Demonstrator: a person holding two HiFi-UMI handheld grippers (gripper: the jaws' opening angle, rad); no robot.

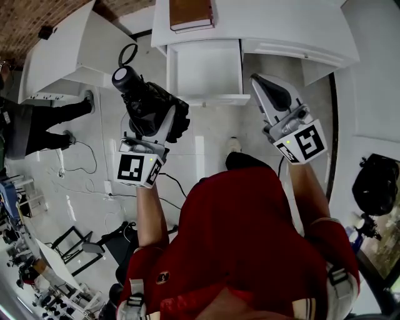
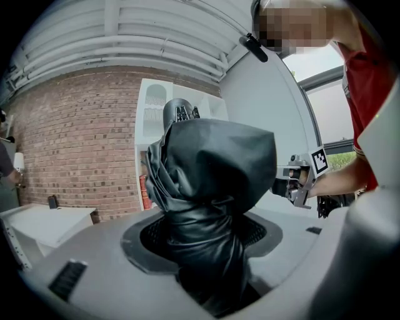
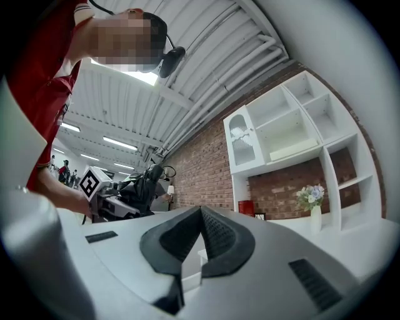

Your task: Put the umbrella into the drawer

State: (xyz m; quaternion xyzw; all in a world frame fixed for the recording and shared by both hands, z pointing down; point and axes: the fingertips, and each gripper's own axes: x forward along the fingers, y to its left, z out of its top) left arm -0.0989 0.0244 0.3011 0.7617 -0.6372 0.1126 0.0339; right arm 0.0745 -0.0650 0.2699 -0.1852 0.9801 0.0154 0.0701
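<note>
Two hand-held grippers are raised in front of a person in a red shirt (image 1: 237, 231), seen from the head view. The left gripper (image 1: 156, 128), at 10 o'clock from the picture's centre, has its jaws clamped on a folded black fabric umbrella (image 1: 150, 106). The left gripper view shows the crumpled canopy (image 2: 212, 181) filling the space between the jaws. The umbrella's round black end (image 1: 125, 78) points toward 11 o'clock, and a thin black wrist loop (image 1: 128, 54) hangs beyond it.

The right gripper (image 1: 262, 84), at 1 o'clock, carries nothing. Its own view shows the two dark ribbed pads (image 3: 215, 234) meeting at their tips.

Between the two grippers, at 12 o'clock, an open white drawer (image 1: 204, 65) projects from a white cabinet (image 1: 275, 25). The umbrella is outside the drawer, just beside its front left corner at 7 o'clock from it. A brown hardback book (image 1: 190, 14) lies on the cabinet top above the drawer.

Surroundings: a white desk (image 1: 62, 56) at 10 o'clock, a second person in dark trousers (image 1: 37, 125) at 9 o'clock, black cables (image 1: 81, 169) on the pale floor, and a black bag (image 1: 375, 184) at 3 o'clock. The right gripper view adds a red brick wall (image 3: 206, 169), white shelving (image 3: 294, 131) and a white vase of flowers (image 3: 310, 200).
</note>
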